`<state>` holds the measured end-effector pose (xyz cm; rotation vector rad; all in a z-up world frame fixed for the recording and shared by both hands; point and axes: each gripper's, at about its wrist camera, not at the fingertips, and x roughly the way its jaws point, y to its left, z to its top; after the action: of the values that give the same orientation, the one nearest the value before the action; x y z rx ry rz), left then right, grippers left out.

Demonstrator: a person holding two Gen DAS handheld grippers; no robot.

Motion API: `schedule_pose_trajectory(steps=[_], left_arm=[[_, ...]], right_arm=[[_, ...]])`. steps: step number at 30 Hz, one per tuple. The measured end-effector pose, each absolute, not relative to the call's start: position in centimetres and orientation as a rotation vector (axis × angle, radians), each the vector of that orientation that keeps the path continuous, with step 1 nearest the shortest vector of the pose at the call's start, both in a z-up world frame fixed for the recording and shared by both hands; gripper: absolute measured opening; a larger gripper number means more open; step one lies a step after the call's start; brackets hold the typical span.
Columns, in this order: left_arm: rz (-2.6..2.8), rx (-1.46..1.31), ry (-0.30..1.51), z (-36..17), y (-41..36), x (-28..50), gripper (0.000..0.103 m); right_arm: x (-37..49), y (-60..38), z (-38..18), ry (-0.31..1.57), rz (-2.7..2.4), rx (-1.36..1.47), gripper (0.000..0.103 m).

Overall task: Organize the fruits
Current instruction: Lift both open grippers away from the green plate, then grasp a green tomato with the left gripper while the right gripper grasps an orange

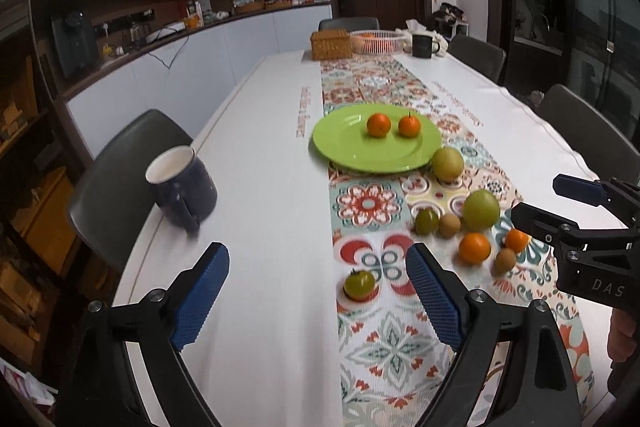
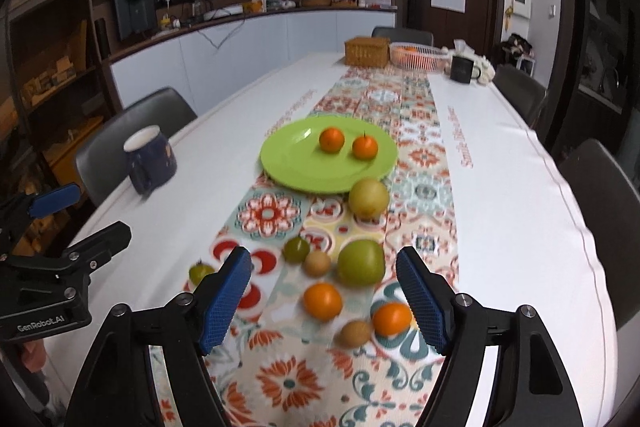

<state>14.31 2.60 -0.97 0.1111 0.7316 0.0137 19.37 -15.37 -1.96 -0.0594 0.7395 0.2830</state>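
A green plate on the patterned runner holds two small oranges. Loose fruit lies nearer on the runner: a yellow pear, a green apple, two oranges, two kiwis and two green tomatoes. My left gripper is open and empty above the table, left of the fruit. My right gripper is open and empty, just above the near oranges.
A dark blue mug stands at the table's left edge by a grey chair. At the far end stand a wicker box, a white basket and a black mug. Chairs line the right side.
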Motion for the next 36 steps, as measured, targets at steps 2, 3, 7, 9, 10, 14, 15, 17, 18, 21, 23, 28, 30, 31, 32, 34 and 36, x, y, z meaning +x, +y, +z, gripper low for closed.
schedule_pose_trajectory(steps=[2,3,7,9,10,14,15,17,18,21,23,28,30,31,32,34,36], left_arm=[[0.008,0.111,0.747,-1.6,2.6,14.3,0.091],[0.007,0.111,0.754,-1.9,2.6,14.3,0.091],[0.0,0.117,0.795,-3.4,2.5,14.7,0.091],[-0.003,0.12,0.816,-4.1,2.5,15.0,0.091],[-0.004,0.122,0.829,-4.6,2.5,15.1,0.091],[-0.017,0.125,0.868,-5.9,2.4,15.7,0.091],[-0.02,0.127,0.877,-6.2,2.4,15.9,0.091],[-0.027,0.133,0.892,-6.8,2.4,16.3,0.091],[-0.031,0.134,0.898,-7.0,2.4,16.5,0.091],[-0.055,0.137,0.914,-7.7,2.3,17.2,0.09],[-0.066,0.141,0.925,-8.0,2.2,17.7,0.088],[-0.084,0.144,0.952,-9.0,1.8,18.9,0.075],[-0.096,0.142,0.962,-9.3,1.6,19.2,0.07],[-0.105,0.139,0.965,-9.4,1.5,19.4,0.067],[-0.113,0.135,0.969,-9.6,1.4,19.6,0.066],[-0.117,0.127,0.982,-9.9,1.3,19.9,0.055],[-0.123,0.11,0.997,-10.3,1.4,20.2,0.05]], right_arm=[[19.3,-15.4,-2.4,0.755,0.281,-0.062,0.075],[19.2,-15.4,-2.7,0.763,0.281,-0.065,0.075],[19.4,-15.4,-3.9,0.8,0.278,-0.079,0.075],[19.7,-15.3,-4.4,0.819,0.274,-0.079,0.075],[19.9,-15.3,-4.8,0.831,0.275,-0.079,0.075],[20.4,-15.2,-6.0,0.871,0.27,-0.086,0.075],[20.6,-15.2,-6.3,0.879,0.271,-0.089,0.075],[20.8,-15.1,-6.9,0.894,0.273,-0.096,0.075],[21.0,-15.0,-7.2,0.904,0.275,-0.098,0.075],[21.5,-14.7,-7.9,0.925,0.281,-0.105,0.072],[21.7,-14.6,-8.2,0.933,0.285,-0.109,0.071],[22.7,-14.4,-9.1,0.966,0.295,-0.099,0.066],[23.0,-14.4,-9.4,0.977,0.302,-0.096,0.063],[23.1,-14.3,-9.6,0.98,0.303,-0.099,0.062],[23.2,-14.3,-9.6,0.982,0.304,-0.1,0.062],[23.4,-14.2,-9.9,0.987,0.308,-0.099,0.061],[23.7,-14.1,-10.1,0.997,0.313,-0.099,0.057]])
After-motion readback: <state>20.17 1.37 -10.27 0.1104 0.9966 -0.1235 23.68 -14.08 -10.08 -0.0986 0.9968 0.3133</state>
